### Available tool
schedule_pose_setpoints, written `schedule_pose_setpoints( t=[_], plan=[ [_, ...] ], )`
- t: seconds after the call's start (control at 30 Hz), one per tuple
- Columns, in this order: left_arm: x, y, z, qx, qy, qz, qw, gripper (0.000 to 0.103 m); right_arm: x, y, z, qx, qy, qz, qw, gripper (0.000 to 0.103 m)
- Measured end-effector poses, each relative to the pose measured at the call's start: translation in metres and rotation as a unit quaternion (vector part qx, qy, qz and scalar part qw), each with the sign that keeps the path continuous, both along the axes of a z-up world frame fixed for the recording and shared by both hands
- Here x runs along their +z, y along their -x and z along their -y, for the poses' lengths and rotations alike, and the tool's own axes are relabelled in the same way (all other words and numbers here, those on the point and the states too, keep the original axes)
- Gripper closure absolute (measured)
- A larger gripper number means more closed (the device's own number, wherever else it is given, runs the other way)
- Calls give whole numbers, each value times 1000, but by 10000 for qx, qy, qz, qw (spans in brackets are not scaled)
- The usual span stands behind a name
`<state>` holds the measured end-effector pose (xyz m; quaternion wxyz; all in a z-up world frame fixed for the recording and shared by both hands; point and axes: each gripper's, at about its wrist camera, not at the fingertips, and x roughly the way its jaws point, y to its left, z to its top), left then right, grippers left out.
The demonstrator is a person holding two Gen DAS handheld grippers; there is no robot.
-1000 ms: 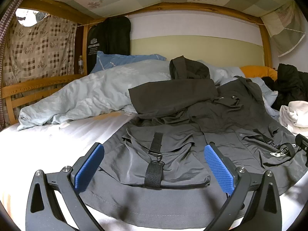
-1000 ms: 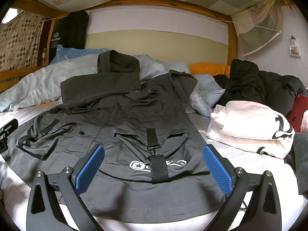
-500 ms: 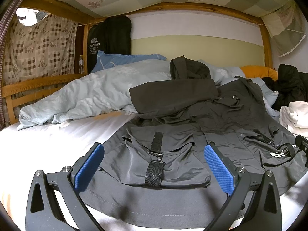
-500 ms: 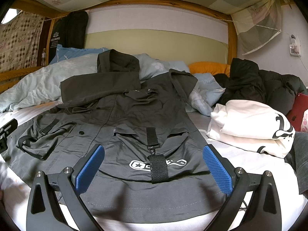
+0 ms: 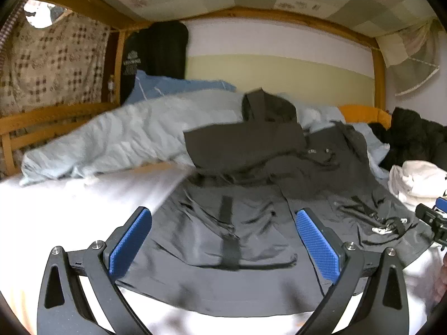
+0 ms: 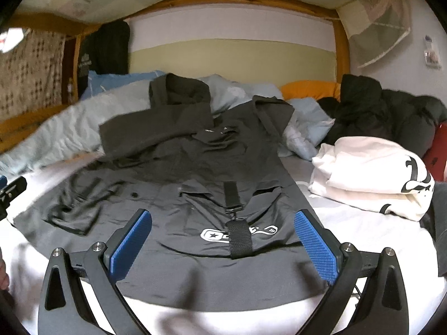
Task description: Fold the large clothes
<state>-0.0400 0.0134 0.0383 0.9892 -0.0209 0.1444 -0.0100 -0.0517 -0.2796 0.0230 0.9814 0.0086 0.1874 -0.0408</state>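
Both blue-padded black grippers, left (image 5: 223, 234) and right (image 6: 222, 236), are held spread and empty over the hem of the dark grey strapped nylon jacket (image 6: 195, 173) laid flat on the white bedsheet (image 5: 69, 209), so folding is judged unstarted, a hem grasp being called for next.

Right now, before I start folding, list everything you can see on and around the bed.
jacket: one, dark grey, spread flat mid-bed, hood at the far end
duvet: one, pale blue, bunched along the far left
pillow: one, blue, behind the duvet
cushion: one, orange, by the headboard
black coat: one, heaped far right
white top: one, folded, right of the jacket
hanging black bag: one, on the bedpost
left gripper: open, over the jacket's hem
right gripper: open, over the jacket's hem
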Motion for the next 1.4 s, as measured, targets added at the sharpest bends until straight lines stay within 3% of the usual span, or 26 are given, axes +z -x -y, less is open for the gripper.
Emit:
schedule_pose_setpoints(
  t=[0.13, 0.27, 0.33, 0.4, 0.47, 0.6, 0.73, 0.77, 0.83, 0.93, 1.0, 1.07, 1.17, 1.4],
  plan=[
    [21, 1, -37, -252, 474, -226, 9983, 0, 29, 17, 16, 190, -208, 91, 9996, 0],
    [29, -3, -77, -330, 671, -456, 9962, 1, 51, 27, 56, 593, -792, -20, 9951, 0],
    [19, -15, -100, -519, 1028, -882, 9894, 17, 53, 25, 78, 461, -759, -312, 9956, 0],
    [4, -25, -120, -320, 1289, -1260, 9831, 31, 45, 22, 97, 210, -575, -606, 9963, 4],
    [-13, -33, -134, -186, 1432, -1550, 9773, 35, 32, 15, 111, 46, -538, -935, 9942, 11],
    [-42, -47, -147, 63, 1440, -2106, 9669, 35, -10, -1, 137, 52, -1180, -1496, 9817, 18],
    [-75, -61, -155, 51, 1873, -2711, 9441, 35, -41, -16, 154, -84, -1579, -1782, 9712, 18],
    [-80, -61, -156, 37, 1954, -2747, 9414, 35, -47, -19, 154, -63, -1664, -1832, 9689, 22],
    [-84, -64, -150, -86, 1855, -2740, 9436, 37, -58, -28, 156, -11, -1818, -1935, 9641, 30],
    [-84, -69, -133, -446, 1595, -2820, 9450, 53, -62, -36, 145, -45, -1526, -1963, 9686, 45],
    [-85, -69, -125, -591, 1526, -2772, 9468, 84, -61, -38, 137, 79, -1423, -1970, 9700, 79],
    [-83, -67, -123, -671, 1474, -2749, 9477, 88, -58, -34, 135, 165, -1480, -1842, 9715, 94],
    [-58, -53, -118, -605, 1176, -2487, 9595, 88, -41, -16, 131, 147, -1413, -1469, 9789, 96],
    [12, 6, -128, -458, 1261, -1830, 9739, 89, 26, 37, 110, 127, -1154, -742, 9905, 96]
  ],
)
